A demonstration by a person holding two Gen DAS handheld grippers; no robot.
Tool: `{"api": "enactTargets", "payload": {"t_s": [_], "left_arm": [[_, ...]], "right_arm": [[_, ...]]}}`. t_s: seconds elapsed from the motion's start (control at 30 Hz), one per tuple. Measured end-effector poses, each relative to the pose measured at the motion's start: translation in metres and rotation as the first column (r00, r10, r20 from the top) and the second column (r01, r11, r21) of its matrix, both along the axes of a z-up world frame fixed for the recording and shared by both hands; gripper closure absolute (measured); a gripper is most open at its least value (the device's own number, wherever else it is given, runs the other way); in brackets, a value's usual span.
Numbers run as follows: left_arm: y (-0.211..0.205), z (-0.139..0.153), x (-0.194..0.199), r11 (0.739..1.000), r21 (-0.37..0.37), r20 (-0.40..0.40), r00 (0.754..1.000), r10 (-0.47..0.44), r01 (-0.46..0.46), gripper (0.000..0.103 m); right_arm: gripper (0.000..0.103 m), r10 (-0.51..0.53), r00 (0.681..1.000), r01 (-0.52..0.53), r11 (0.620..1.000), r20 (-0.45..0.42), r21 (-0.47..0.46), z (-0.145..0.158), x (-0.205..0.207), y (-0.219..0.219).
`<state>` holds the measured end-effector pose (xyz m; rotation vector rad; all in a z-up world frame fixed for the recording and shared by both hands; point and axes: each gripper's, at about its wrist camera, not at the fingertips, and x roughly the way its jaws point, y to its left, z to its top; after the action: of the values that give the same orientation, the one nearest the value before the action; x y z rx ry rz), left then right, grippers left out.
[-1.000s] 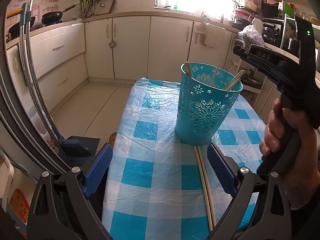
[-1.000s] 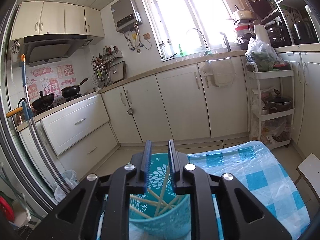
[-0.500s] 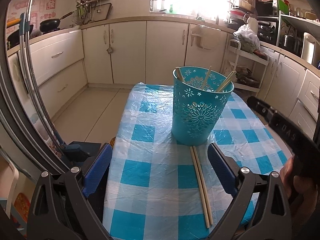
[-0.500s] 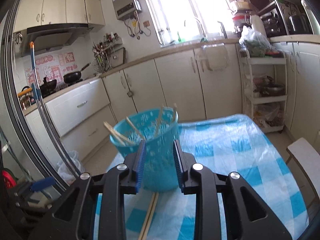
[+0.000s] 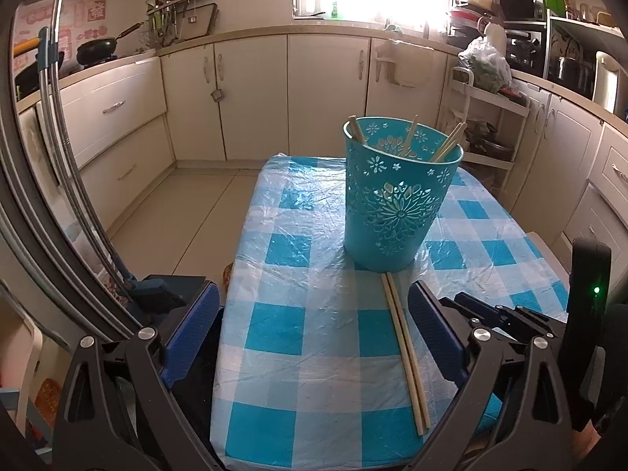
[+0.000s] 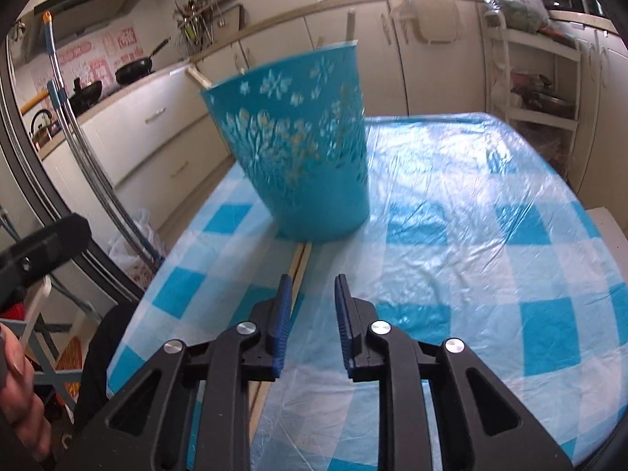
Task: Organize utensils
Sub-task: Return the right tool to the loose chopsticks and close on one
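Blue-padded jaws of the left gripper (image 5: 312, 316) stand wide apart at the bottom of its frame, empty. Low in the other view, the right gripper (image 6: 312, 300) shows a narrow gap and grips nothing. A pair of chopsticks (image 5: 404, 347) lies on the checked tablecloth (image 5: 274, 325) right of centre, far ends touching the teal basket (image 5: 396, 204), which holds more sticks.

A teal cup (image 5: 398, 204) stands upright on the checked tabletop (image 5: 314, 274), several chopsticks (image 5: 447, 143) leaning inside. A loose pair (image 5: 404, 345) lies flat, its far end touching the cup's base. The left gripper (image 5: 314, 333) hangs with jaws wide apart, empty.
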<state>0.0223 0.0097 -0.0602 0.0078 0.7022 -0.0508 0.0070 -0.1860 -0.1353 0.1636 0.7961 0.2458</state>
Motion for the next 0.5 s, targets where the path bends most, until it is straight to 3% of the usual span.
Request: {"api": "enactTargets", "payload": {"t_s": [0.23,0.5], "left_arm": [[0.02,-0.019,0.003,0.998,0.005,-0.064,0.996,0.06,-0.06,0.01],[0.017,-0.024,0.004,0.998,0.024,-0.087,0.995,0.052,-0.05,0.01]], "right_arm": [[0.084,0.006,0.998,-0.008,0.999,-0.064,-0.036,-0.015,0.007,0.007],[0.084,0.021,0.996,-0.024,0.999,-0.087,-0.037,-0.019,0.021,0.017]]}}
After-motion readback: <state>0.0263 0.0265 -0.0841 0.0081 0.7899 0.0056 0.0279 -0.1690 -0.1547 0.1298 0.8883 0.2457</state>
